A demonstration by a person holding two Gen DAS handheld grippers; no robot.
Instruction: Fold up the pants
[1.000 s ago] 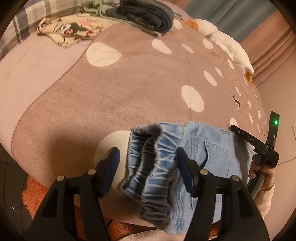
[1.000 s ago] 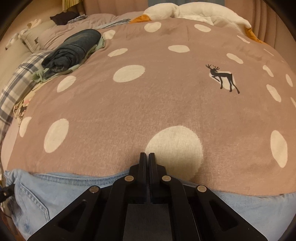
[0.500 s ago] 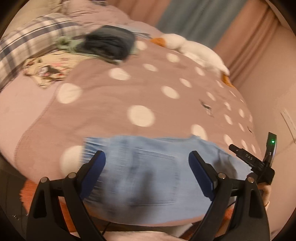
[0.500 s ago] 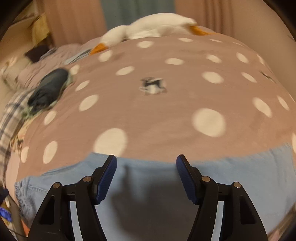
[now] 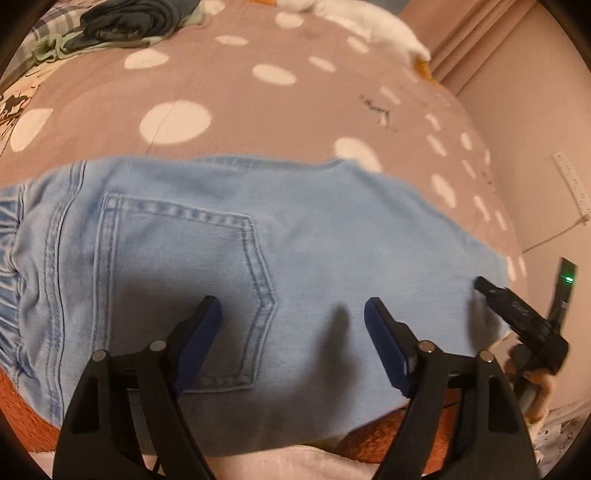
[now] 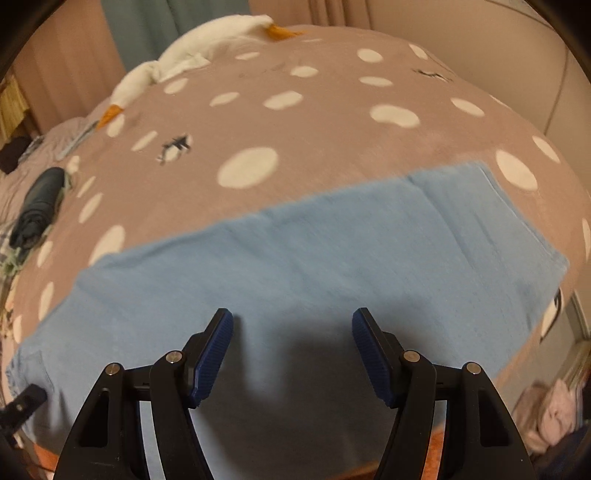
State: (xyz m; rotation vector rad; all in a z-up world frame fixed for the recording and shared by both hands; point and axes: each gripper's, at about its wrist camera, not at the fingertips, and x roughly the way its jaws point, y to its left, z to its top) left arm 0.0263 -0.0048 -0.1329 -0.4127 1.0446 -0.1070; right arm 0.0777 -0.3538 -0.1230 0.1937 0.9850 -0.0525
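Pants: light blue denim pants lay flat across the near edge of the bed, a back pocket facing up and the gathered elastic waistband at the left of the left wrist view; in the right wrist view the legs stretched out to the right, one lying on the other.
Left gripper: the left gripper hung over the seat of the pants beside the pocket, its blue pads apart with nothing between them; the jaws had just narrowed a little.
Right gripper: the right gripper hung over the legs, jaws apart and empty, having just opened from fully closed.
Right hand: part of a hand showed at the right edge of the left wrist view, holding the black handle of the other gripper.
Bedding: a brown blanket with white dots covered the bed.
Other items: a folded dark garment sat far back on the left, well apart from the pants; a white plush goose lay along the far edge.
Floor: an orange rug showed below the bed edge.
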